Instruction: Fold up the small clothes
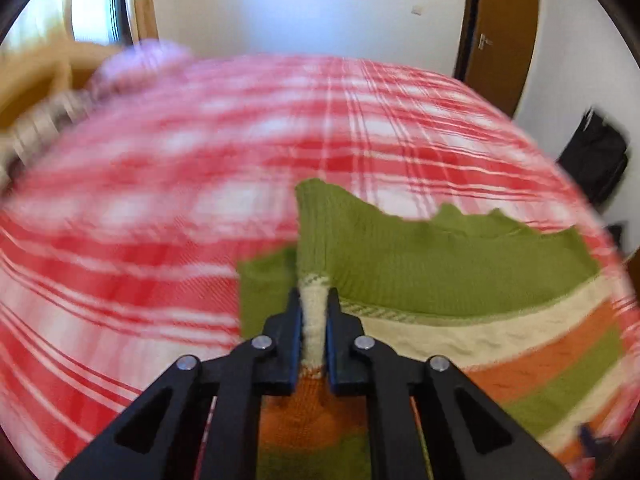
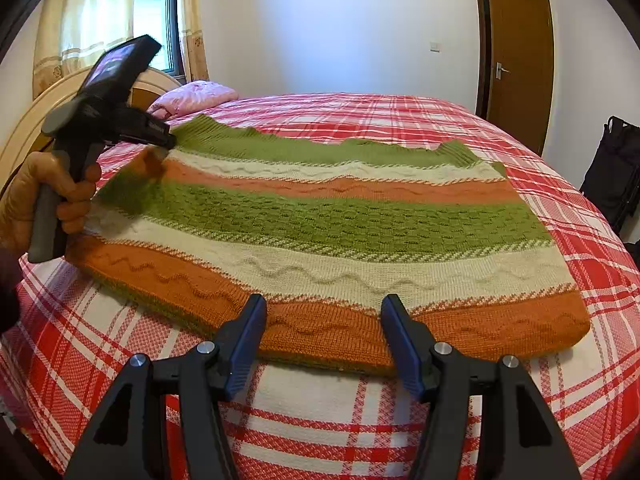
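Striped knit sweater (image 2: 340, 240) spread on bed (image 2: 320, 432), plaid red-and-white cover beneath. Bands of green, cream, orange running across; lies mostly flat, near hem toward right wrist camera.

Left gripper (image 1: 314, 320): fingers pressed together on a fold of cream-and-green knit, pinching it upright between the pads. Same gripper visible from right wrist view at sweater's far left corner (image 2: 160, 140), held in a hand (image 2: 52, 196), corner lifted off the bed and blurred. Left wrist view heavily smeared: gripper apparently in motion.

Right gripper (image 2: 324, 340): fingers spread wide, nothing between them, poised just over the near orange hem, one finger each side of a stretch of edge. Contact with fabric: cannot tell.

Progress, as judged: early. One lifted corner only; no completed fold visible, body of sweater lying as a single broad panel. Sleeves not seen, possibly tucked under. Left to do: carry corner across, fold again, square up.

Pink pillow (image 2: 192, 98) at headboard, brown door (image 2: 516, 56) beyond.
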A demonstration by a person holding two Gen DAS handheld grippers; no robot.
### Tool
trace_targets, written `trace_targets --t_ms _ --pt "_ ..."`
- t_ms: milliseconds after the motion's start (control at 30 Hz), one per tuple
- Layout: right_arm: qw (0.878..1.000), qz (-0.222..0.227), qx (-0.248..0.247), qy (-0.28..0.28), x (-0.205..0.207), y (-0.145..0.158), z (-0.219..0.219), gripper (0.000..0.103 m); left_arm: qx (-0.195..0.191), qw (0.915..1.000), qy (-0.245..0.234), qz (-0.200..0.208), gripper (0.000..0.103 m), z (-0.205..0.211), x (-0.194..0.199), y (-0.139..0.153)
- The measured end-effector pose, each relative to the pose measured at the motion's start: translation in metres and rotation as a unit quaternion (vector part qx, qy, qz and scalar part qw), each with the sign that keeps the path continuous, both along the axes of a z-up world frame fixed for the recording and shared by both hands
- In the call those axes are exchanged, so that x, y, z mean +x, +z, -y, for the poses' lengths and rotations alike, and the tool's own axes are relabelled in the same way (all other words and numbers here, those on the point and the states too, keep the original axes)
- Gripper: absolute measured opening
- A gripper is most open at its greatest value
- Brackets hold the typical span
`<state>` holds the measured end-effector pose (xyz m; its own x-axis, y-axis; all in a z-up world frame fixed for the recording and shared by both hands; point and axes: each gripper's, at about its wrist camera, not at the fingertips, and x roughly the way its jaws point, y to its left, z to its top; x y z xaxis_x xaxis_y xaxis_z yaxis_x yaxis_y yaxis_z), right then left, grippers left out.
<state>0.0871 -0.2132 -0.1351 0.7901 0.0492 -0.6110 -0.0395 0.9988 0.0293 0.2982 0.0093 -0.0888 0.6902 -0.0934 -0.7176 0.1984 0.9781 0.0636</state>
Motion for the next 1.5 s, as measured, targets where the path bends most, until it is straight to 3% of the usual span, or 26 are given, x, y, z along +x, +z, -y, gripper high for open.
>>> trace_targets --t_ms 33,100,133,167,200,267,400,467,533,667,733,800,833,867,1033,1167,1500 --pt "1.0 0.0 0.001 0.0 0.0 0.0 0.0 0.061 0.057 0.9978 0.019 0.027 0.014 0.008 -0.001 -0.001" --pt "1.0 0.001 0.001 0.001 0.0 0.0 0.001 0.061 0.156 0.9827 0.081 0.057 0.018 0.017 0.0 -0.009" --pt "1.0 0.001 0.001 0.001 0.001 0.0 0.001 0.061 0.17 0.9796 0.098 0.044 0.033 0.014 0.006 -0.016" --pt "1.0 0.001 0.001 0.001 0.0 -0.001 0.001 0.061 0.162 0.9813 0.102 0.017 0.054 0.009 0.012 -0.022" --pt "1.0 0.001 0.001 0.001 0.0 -0.001 0.001 0.061 0.142 0.9842 0.105 -0.013 0.058 0.001 0.016 -0.027" --pt "1.0 0.001 -0.001 0.0 0.0 -0.001 0.0 0.061 0.105 0.987 0.119 -0.025 0.058 -0.017 0.014 -0.027" --pt "1.0 -0.007 -0.003 -0.002 0.002 0.001 0.0 0.061 0.077 0.9892 0.123 -0.016 0.06 -0.03 -0.008 -0.013" --pt "1.0 -0.018 0.01 -0.006 0.004 0.008 0.003 0.061 0.054 0.9925 0.11 -0.007 0.069 -0.03 -0.029 -0.006" --pt "0.999 0.001 0.026 -0.027 0.001 0.022 0.014 0.061 0.039 0.9952 0.089 0.004 0.073 -0.019 -0.048 -0.007" --pt "0.996 0.038 0.003 -0.076 -0.005 0.046 0.044 0.061 0.031 0.9976 0.063 0.001 0.073 -0.009 -0.071 -0.019" --pt "0.994 0.015 -0.013 -0.112 -0.002 0.04 0.061 0.061 0.028 0.9978 0.058 -0.016 0.073 -0.008 -0.077 -0.032" --pt "0.989 -0.04 0.007 -0.14 0.004 0.018 0.083 0.061 0.028 0.9975 0.061 -0.021 0.075 -0.009 -0.081 -0.041" --pt "0.988 -0.055 0.025 -0.142 0.004 0.006 0.091 0.061 0.023 0.9976 0.063 -0.012 0.077 -0.011 -0.085 -0.041" --pt "0.99 -0.021 0.024 -0.135 -0.004 0.005 0.092 0.061 0.024 0.9976 0.065 -0.01 0.08 -0.012 -0.086 -0.042" --pt "0.99 -0.015 -0.043 -0.134 -0.006 0.003 0.073 0.062 0.016 0.9959 0.088 -0.015 0.103 -0.022 -0.083 -0.049" --pt "0.991 0.0 -0.028 -0.13 -0.009 0.002 0.075 0.063 -0.029 0.9942 0.096 -0.039 0.103 -0.035 -0.081 -0.052" --pt "0.99 0.007 -0.042 -0.135 -0.008 -0.002 0.072 0.064 0.007 0.9959 0.085 -0.028 0.103 -0.029 -0.094 -0.043"
